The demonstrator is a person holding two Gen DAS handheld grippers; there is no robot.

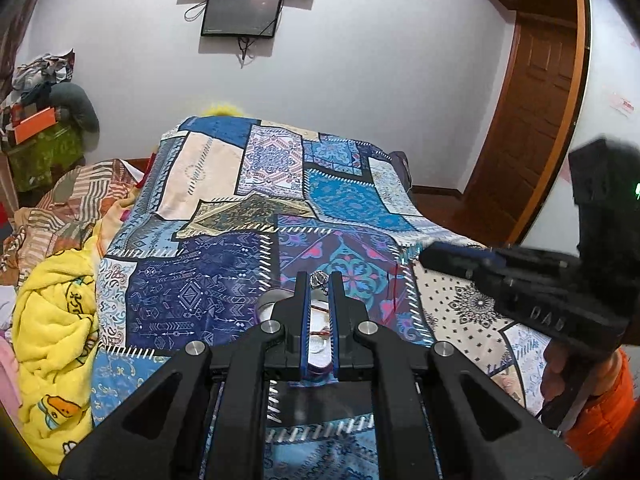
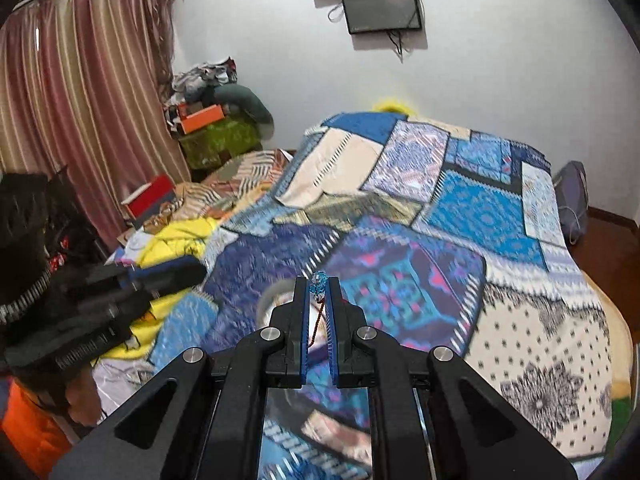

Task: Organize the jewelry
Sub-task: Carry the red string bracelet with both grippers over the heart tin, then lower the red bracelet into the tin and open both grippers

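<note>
My left gripper (image 1: pixel 319 278) is shut on a small silver pendant (image 1: pixel 319 279) held at its fingertips, with a thin chain hanging below. Beneath it stands a round white dish (image 1: pixel 320 344) with a thin red cord in it, on the patchwork bedspread (image 1: pixel 224 292). My right gripper (image 2: pixel 319 282) is shut on a blue bead (image 2: pixel 319 281) with a brown cord (image 2: pixel 316 320) hanging down between its fingers. The right gripper also shows at the right of the left wrist view (image 1: pixel 424 256). The left gripper shows at the left of the right wrist view (image 2: pixel 196 272). The dish is blurred in the right wrist view (image 2: pixel 276 300).
The blue patchwork bedspread covers the bed. A yellow blanket (image 1: pixel 52 340) and striped bedding (image 1: pixel 72 208) lie to the left. Piled clothes and an orange box (image 1: pixel 34 124) stand by the wall. A wooden door (image 1: pixel 532 120) is at the right. Two screens (image 1: pixel 240 12) hang on the wall.
</note>
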